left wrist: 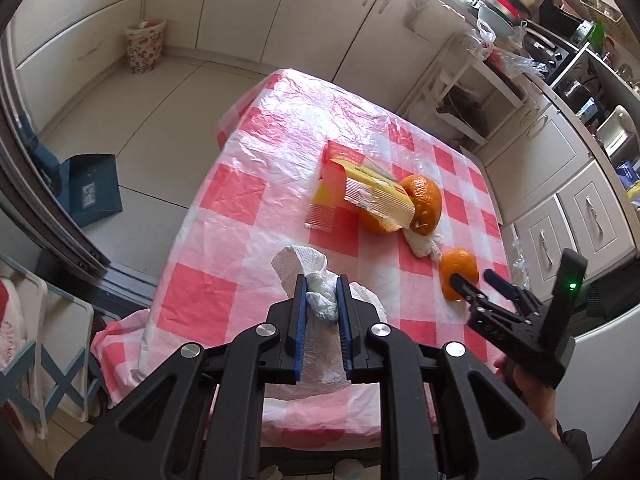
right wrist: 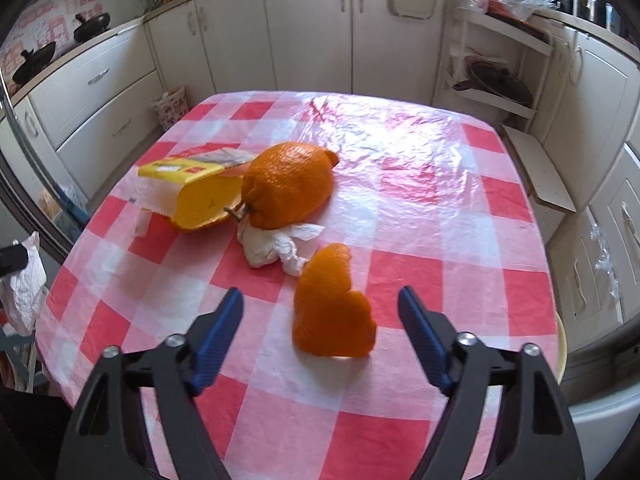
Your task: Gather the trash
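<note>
My left gripper (left wrist: pixel 322 284) is shut on a crumpled white paper towel (left wrist: pixel 320 300) and holds it over the near edge of the red-checked table (left wrist: pixel 224 192). My right gripper (right wrist: pixel 320 300) is open, its jaws on either side of a small orange peel (right wrist: pixel 332 312) that lies on the table; it also shows in the left wrist view (left wrist: pixel 476 276) by that peel (left wrist: pixel 460 270). A larger orange peel (right wrist: pixel 288 184), a yellow torn carton (right wrist: pixel 192 192) and a small crumpled tissue (right wrist: pixel 276 246) lie together mid-table.
A floral waste basket (left wrist: pixel 145 45) stands on the floor by the far cabinets. A blue dustpan (left wrist: pixel 90 188) lies on the floor left of the table. Cabinets and a cluttered counter (left wrist: pixel 520 40) run along the far and right sides.
</note>
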`<action>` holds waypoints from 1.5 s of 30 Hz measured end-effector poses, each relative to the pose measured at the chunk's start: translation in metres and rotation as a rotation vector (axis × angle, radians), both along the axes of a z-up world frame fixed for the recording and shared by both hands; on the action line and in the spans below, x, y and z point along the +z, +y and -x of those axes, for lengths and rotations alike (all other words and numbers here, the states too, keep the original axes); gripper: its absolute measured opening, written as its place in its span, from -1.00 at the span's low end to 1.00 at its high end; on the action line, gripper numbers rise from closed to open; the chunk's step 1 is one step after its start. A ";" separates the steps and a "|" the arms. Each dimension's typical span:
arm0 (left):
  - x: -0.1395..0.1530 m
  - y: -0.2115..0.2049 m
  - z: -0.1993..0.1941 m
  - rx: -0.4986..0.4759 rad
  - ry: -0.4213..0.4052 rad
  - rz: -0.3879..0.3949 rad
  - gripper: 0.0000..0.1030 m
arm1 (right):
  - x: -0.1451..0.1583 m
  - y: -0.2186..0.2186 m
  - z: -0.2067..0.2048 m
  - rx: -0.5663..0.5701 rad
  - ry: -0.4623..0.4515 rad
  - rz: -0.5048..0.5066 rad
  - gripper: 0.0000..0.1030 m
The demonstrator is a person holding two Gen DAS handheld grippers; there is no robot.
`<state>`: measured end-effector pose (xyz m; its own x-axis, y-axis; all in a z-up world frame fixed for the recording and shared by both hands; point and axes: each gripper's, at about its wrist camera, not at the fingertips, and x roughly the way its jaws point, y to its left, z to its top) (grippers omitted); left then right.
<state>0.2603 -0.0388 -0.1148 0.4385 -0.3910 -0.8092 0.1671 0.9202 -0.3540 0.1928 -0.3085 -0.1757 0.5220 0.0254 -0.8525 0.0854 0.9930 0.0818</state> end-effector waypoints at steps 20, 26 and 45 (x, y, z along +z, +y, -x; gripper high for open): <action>0.001 -0.014 0.002 -0.040 -0.025 -0.025 -0.73 | 0.002 -0.010 -0.003 0.046 0.013 -0.123 -0.65; 0.008 -0.020 0.006 -0.061 -0.057 0.006 -0.73 | 0.025 -0.015 0.015 0.057 -0.063 -0.163 -0.89; 0.010 -0.072 0.016 -0.134 -0.108 -0.034 -0.73 | 0.024 -0.014 0.036 0.121 -0.046 -0.204 0.14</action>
<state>0.2443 -0.1107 -0.1052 0.4694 -0.4249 -0.7740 0.3248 0.8982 -0.2961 0.1567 -0.3224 -0.1518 0.5429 0.2590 -0.7989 -0.0414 0.9583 0.2826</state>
